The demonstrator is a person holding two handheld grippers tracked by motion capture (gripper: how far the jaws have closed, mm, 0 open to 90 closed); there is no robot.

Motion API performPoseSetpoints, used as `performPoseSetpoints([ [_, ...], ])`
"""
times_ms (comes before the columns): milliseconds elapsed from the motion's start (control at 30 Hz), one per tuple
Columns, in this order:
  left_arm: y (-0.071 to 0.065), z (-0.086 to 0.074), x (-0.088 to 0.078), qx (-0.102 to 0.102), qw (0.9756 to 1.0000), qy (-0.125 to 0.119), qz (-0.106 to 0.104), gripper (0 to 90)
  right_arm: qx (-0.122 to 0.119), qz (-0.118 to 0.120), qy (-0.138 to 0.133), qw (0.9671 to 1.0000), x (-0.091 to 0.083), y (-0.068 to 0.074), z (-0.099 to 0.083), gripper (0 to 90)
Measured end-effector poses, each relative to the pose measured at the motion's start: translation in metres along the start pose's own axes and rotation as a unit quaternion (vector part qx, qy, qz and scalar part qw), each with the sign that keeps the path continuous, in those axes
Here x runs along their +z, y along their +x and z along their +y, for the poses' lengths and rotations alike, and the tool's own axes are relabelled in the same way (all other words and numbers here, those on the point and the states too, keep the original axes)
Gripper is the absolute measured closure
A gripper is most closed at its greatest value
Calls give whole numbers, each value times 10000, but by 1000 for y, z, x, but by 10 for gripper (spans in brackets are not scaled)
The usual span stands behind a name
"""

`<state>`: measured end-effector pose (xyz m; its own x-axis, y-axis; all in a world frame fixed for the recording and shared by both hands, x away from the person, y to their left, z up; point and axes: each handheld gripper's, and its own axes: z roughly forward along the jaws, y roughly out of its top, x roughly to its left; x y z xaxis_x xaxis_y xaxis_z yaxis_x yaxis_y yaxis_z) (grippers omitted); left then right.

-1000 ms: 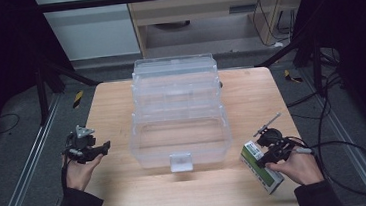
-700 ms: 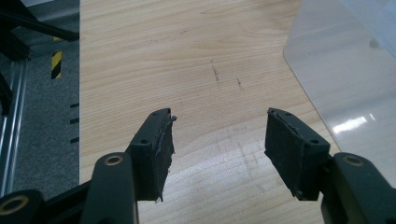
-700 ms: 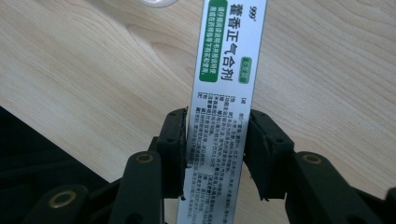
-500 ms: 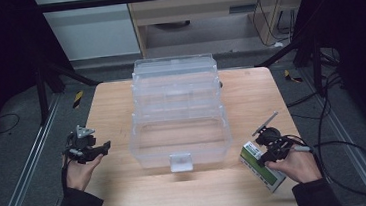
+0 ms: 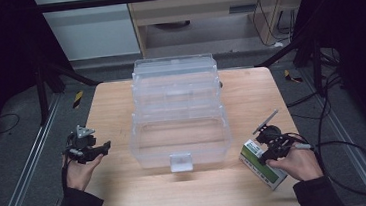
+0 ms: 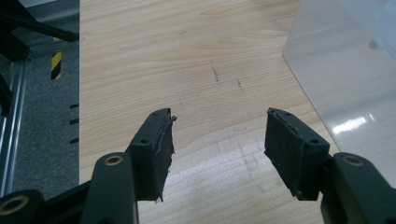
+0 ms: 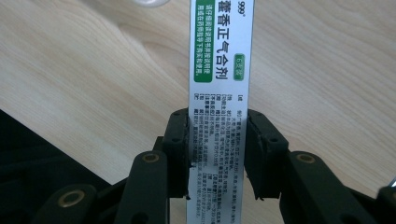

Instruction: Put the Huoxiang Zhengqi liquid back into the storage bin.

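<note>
Grey floor (image 5: 19,142) around wooden table (image 5: 251,97), metal rails (image 5: 26,167) along both side edges, beige cabinet (image 5: 203,11) beyond far edge, dim surroundings.

Table (image 5: 111,109): pale wood, matt, visible grain, faint scratches. Storage box (image 5: 178,113): clear plastic, smooth, glossy highlights. Carton (image 7: 219,70): printed white-and-green card, slight sheen; left gripper (image 6: 219,140) pads (image 6: 161,144) black, matt, frayed.
</note>
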<state>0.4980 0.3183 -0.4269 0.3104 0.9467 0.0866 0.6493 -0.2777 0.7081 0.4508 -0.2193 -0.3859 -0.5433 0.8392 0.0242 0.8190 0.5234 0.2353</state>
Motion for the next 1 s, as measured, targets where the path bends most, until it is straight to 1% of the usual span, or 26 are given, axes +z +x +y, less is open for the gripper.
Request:
performPoseSetpoints([
  [67,0,0,0,-2,10000,1,-4,409,2,-39,-107,9999,-5,-2,0,642],
  [100,0,0,0,-1,10000,-1,-3,409,50,-54,-139,9999,-7,-2,0,642],
  [133,0,0,0,1,10000,2,-4,409,38,-81,-240,9997,-10,-4,0,642],
  [200,-1,0,0,1,10000,4,-2,409,120,-119,-377,9991,-17,-5,0,642],
  [233,-1,0,0,1,10000,4,-2,409,120,-119,-377,9991,-17,-5,0,642],
  [267,0,0,0,1,10000,6,-2,409,155,-170,-535,9983,-24,-7,1,642],
  [400,0,-1,1,-3,10000,12,-5,408,210,-252,-800,9963,-37,-9,2,642],
  [600,-1,0,1,0,10000,10,-9,408,167,-246,-1074,9938,-51,-9,7,642],
  [667,0,-1,1,-1,10000,17,-5,408,161,-268,-1199,9923,-56,-9,8,643],
  [800,-1,-1,2,14,10000,19,-2,408,141,-330,-1348,9902,-66,-8,12,643],
  [900,-2,-1,2,19,10000,29,-6,408,116,-330,-1449,9888,-73,-9,16,642],
  [1000,-2,-1,3,29,10000,53,-3,410,13,-358,-1573,9869,-78,-7,21,642],
])
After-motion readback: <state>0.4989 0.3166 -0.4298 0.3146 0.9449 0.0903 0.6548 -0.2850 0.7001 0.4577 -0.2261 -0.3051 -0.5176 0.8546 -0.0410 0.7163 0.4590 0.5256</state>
